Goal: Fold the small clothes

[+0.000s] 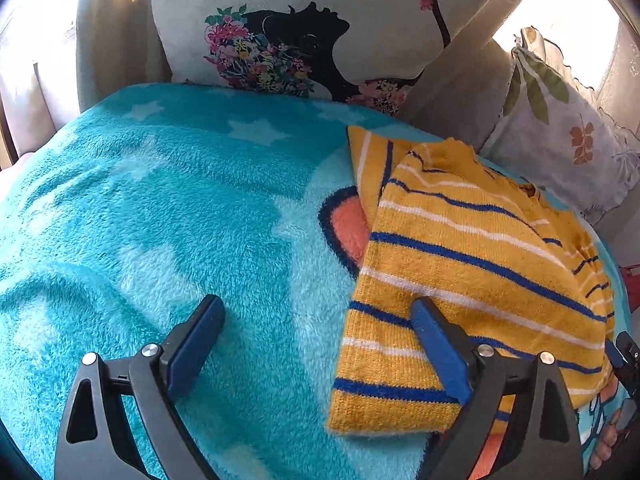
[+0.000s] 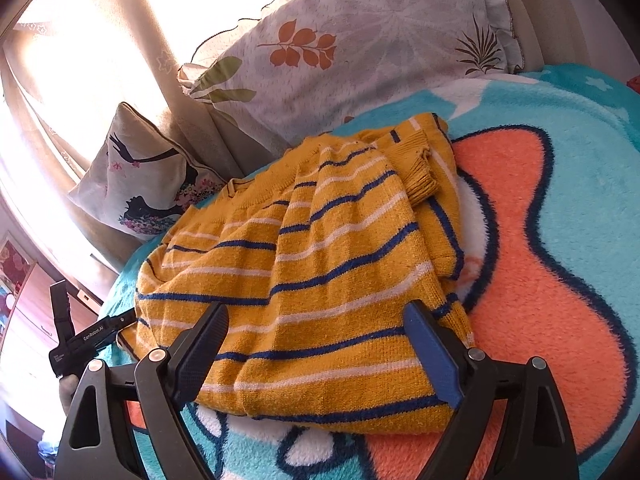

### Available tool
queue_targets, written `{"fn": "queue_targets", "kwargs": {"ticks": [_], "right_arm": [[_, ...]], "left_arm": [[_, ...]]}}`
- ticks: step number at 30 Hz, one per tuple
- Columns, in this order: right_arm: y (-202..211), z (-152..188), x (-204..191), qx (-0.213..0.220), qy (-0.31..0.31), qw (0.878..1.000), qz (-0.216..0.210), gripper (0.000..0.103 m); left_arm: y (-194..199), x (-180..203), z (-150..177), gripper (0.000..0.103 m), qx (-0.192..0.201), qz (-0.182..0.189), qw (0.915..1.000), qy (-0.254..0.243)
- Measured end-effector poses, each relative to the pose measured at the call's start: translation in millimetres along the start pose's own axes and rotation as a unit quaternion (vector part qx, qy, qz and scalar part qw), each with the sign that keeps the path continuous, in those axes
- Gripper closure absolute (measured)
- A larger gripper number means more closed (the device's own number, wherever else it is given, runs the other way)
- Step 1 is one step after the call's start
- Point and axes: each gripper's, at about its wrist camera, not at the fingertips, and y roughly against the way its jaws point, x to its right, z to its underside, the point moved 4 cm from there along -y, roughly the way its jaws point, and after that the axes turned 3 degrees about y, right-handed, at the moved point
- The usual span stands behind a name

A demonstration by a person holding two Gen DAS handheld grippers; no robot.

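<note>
the mustard-yellow knitted sweater with blue and white stripes (image 2: pixel 320 264) lay part-folded on the fluffy turquoise fleece blanket (image 1: pixel 160 208), its near hem right between the fingers of the right gripper (image 2: pixel 316 350), which stood spread wide and held nothing. the left gripper (image 1: pixel 316 344) was spread too, empty, its right finger (image 1: pixel 438 354) over the sweater's edge, its left over bare fleece. best bet, i'd say: pinch both hem corners low and carry them over evenly. the thick ribbed knit looked soft, likely to bunch. a ribbed cuff (image 2: pixel 420 176) sat folded across the far side.
</note>
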Motion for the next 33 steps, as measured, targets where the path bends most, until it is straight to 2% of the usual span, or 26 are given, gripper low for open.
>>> {"fn": "queue_targets", "kwargs": {"ticks": [28,31,33], "right_arm": [[-0.2,0.3,-1.7,0.000,0.003,1.000,0.002,0.011],[-1.4,0.4,-3.7,-0.003,0.011,1.000,0.012,0.011],[-3.3,0.1,-6.2,-0.007,0.019,1.000,0.022,0.011]], "left_arm": [[2.4,-2.4,-0.6,0.008,0.001,0.003,1.0000,0.002],[4.2,-4.4,-1.0,0.008,0.005,0.006,0.9999,0.010],[10.7,-13.4,-1.4,0.008,0.018,0.010,0.9992,0.034]]}}
